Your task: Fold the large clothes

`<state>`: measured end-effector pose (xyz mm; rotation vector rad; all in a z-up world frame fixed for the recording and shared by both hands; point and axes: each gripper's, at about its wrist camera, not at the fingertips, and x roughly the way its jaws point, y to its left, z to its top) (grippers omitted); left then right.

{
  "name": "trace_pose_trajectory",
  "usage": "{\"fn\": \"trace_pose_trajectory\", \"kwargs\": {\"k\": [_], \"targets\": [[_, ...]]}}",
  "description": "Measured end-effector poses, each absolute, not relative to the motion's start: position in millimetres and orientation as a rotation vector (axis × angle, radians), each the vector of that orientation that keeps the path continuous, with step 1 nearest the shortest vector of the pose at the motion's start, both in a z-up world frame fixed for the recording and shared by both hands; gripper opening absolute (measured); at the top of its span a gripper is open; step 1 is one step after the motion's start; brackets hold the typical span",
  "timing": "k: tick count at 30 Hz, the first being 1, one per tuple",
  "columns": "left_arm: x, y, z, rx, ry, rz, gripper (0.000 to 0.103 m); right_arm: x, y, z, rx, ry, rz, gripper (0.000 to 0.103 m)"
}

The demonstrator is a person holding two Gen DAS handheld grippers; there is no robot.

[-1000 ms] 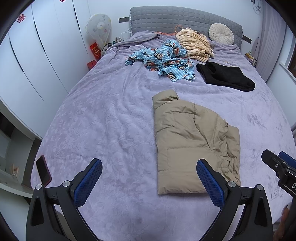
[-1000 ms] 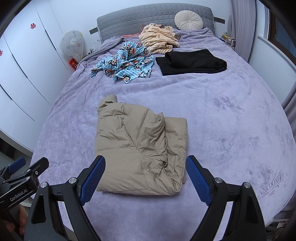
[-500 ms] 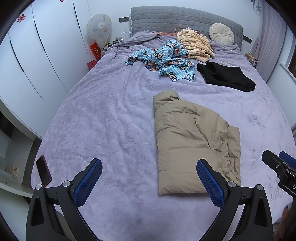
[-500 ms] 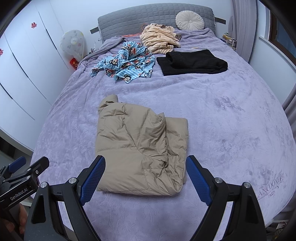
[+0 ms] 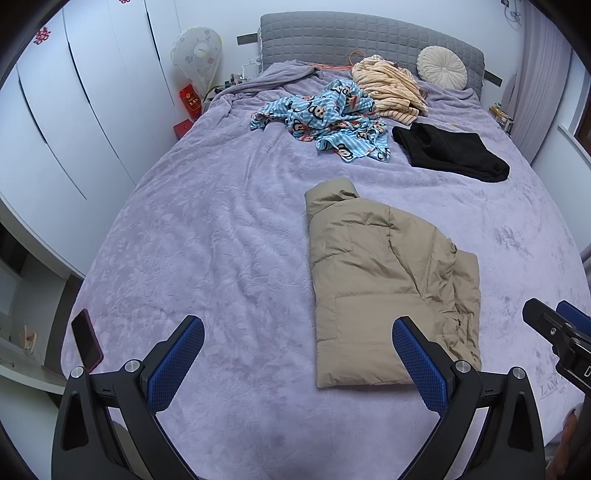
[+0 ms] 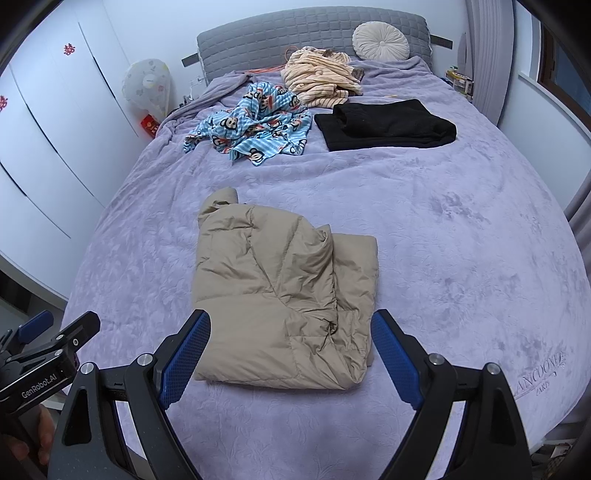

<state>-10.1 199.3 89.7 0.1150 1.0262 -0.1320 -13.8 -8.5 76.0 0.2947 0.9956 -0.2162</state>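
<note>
Nothing has moved since the earlier frames: both grippers hover, jaws wide and empty, over the near edge of the bed.

Left gripper (image 5: 297, 352): jaws fully spread, gripping nothing, above bare purple blanket (image 5: 221, 240); the folded tan puffer jacket (image 5: 388, 288) lies just beyond and right of its right finger. Right gripper (image 6: 290, 349): jaws equally wide, nothing held, with the near edge of the jacket (image 6: 280, 295) showing between the fingers; contact cannot be confirmed. Farther up the bed lie a blue monkey-print garment (image 6: 255, 125), a black folded garment (image 6: 384, 123) to its right, and a striped beige garment (image 6: 321, 79) near the grey headboard (image 6: 295, 29). A dark phone (image 5: 86, 339) rests at the near left corner.
</note>
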Motion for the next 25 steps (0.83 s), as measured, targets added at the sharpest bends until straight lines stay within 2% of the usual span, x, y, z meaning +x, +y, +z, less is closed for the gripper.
{"fn": "trace_pose_trajectory", "kwargs": {"k": [25], "targets": [[-1.5,201.4,90.7,0.119,1.013,-0.128,0.102,-20.4,-2.7,75.7,0.301,1.003,-0.217,0.09]]}}
